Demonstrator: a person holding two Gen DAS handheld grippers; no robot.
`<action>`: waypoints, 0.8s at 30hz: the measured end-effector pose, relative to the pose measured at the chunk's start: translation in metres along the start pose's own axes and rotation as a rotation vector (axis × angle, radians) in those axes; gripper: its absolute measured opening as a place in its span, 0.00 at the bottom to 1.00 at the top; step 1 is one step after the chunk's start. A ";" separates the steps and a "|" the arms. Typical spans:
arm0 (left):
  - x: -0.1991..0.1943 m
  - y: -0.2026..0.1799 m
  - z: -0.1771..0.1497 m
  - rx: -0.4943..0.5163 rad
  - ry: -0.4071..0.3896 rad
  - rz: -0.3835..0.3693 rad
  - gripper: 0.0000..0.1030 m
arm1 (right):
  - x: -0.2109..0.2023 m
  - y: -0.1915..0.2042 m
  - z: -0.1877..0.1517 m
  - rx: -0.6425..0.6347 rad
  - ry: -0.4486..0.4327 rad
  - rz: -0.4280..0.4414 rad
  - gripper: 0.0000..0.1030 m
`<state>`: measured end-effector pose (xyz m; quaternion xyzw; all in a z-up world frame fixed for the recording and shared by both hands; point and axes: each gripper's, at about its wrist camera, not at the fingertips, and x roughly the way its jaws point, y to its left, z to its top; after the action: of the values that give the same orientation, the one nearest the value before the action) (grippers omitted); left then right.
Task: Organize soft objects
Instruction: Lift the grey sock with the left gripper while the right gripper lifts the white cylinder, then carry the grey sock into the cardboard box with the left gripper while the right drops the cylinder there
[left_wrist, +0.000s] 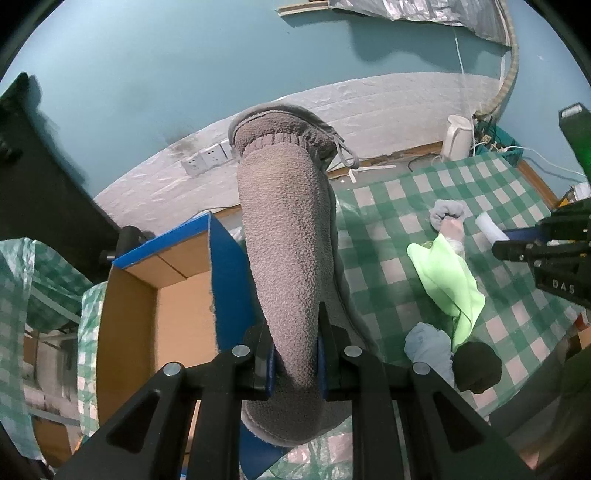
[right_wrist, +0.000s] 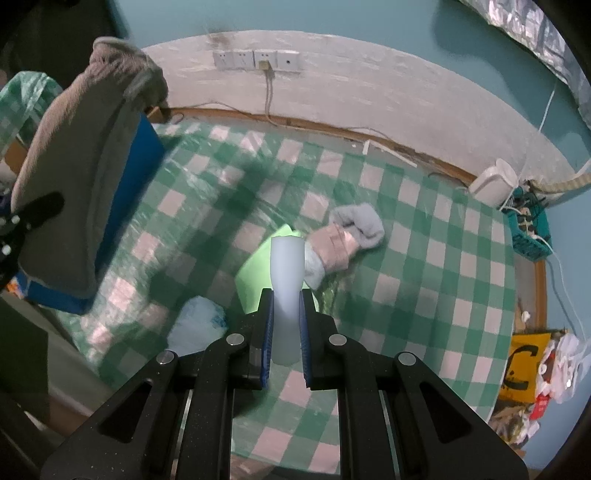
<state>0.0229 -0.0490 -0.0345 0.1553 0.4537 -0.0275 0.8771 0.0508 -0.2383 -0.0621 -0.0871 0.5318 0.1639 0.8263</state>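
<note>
A checked green-and-white counter (right_wrist: 424, 295) carries the scattered soft goods, with an open blue cardboard box (left_wrist: 177, 288) at its left edge. Largest in hand is a grey fleece slipper (left_wrist: 288, 258), pinched across its sole near the heel by the left gripper (left_wrist: 295, 354), toe in the air beside the box; its jaws stand narrowly apart, squeezing the pile. Plush and light, it looks likely to flop, so a hold at mid-sole suits it. Smaller, a pale rolled cloth (right_wrist: 286, 280) stands upright in the right gripper (right_wrist: 286, 332), clamped tight around its lower half above the counter; it compresses readily and could slip if held loosely. Left on the counter: a lime cloth (left_wrist: 450, 280), a grey-and-pink sock bundle (right_wrist: 351, 236), a light-blue wad (left_wrist: 428, 347) and a black ball (left_wrist: 478, 367).
</note>
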 end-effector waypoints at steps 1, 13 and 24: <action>-0.002 0.001 0.000 0.001 -0.003 0.006 0.16 | -0.002 0.001 0.002 -0.002 -0.005 0.004 0.11; -0.025 0.020 -0.002 -0.028 -0.062 0.057 0.16 | -0.026 0.033 0.027 -0.057 -0.066 0.040 0.11; -0.053 0.042 -0.006 -0.063 -0.118 0.101 0.16 | -0.044 0.072 0.051 -0.113 -0.114 0.065 0.11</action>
<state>-0.0050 -0.0117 0.0147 0.1484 0.3934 0.0221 0.9071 0.0515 -0.1628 0.0013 -0.1068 0.4762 0.2251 0.8433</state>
